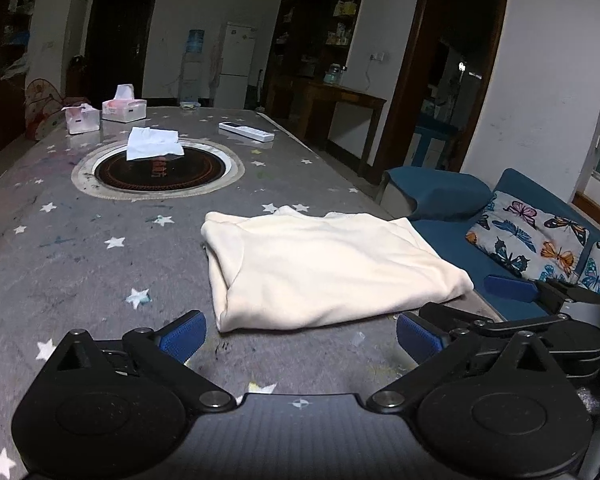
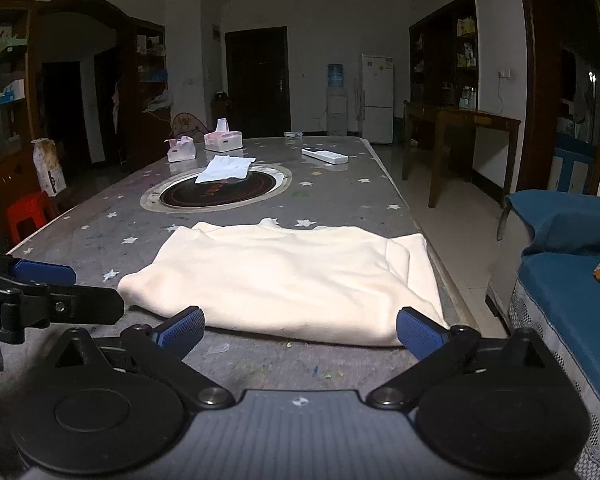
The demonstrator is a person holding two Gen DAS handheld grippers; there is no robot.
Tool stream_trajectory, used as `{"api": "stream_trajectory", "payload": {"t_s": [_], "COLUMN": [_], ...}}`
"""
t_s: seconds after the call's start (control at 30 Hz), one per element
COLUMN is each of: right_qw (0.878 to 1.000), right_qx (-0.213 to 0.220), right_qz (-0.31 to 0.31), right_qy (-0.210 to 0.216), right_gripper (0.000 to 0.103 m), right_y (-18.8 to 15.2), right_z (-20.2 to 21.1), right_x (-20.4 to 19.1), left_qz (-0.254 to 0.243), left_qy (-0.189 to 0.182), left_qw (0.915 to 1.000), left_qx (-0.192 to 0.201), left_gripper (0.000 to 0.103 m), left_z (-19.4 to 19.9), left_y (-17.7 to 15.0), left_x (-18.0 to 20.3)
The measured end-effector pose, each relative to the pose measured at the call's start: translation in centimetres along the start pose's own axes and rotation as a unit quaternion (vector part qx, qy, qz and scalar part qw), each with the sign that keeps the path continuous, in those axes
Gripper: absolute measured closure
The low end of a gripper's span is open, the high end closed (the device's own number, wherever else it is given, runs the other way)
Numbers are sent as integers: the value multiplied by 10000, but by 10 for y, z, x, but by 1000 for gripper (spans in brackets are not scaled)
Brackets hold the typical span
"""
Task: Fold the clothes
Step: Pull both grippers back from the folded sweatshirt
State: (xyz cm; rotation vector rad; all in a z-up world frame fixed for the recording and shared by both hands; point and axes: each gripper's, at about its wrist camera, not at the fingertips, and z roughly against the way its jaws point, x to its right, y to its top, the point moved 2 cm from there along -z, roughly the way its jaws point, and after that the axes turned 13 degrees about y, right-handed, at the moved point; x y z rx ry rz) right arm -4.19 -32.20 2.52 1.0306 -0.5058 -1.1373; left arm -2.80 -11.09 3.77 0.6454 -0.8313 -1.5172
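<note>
stool (image 2: 30,216) partly hidden, sofa (image 2: 572,280) cropped

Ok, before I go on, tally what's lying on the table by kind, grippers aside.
Cream garment, partly folded: 1
Tissue boxes: 2
White cloth on the round burner plate: 1
White remote: 1
Small clear item at the far edge, too small to identify: 1
Total: 6

Both views are dim and cool-toned, with dark, vignetted corners. Strong fisheye distortion bends door frames and walls at the edges. The cream garment (image 1: 324,264) is the brightest area; the glossy bench (image 1: 80,248) shows faint reflections. The foreground is slightly soft.
</note>
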Motion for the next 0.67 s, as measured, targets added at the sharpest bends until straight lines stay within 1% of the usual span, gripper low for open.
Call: {"api": "stream_trajectory", "payload": {"t_s": [0.17, 0.5, 0.67], "right_qw": [9999, 9997, 9995], "right_qx": [11, 14, 23], "right_qz": [-31, -139, -161], "right_qy": [-116, -222, -253], "right_gripper": [0, 0, 0], "right_y": [-6, -18, -20], "right_z": [3, 7, 10], "right_x": [-3, -3, -2], "left_qz": [-92, -263, -336], "left_qy": [260, 305, 351], "left_qw": [9994, 9988, 9985], "left_qx": [-192, -261, -237], "left_gripper": [0, 0, 0], "left_z": [0, 3, 4], "left_y": [-9, -24, -25], "left_x": [1, 8, 13]}}
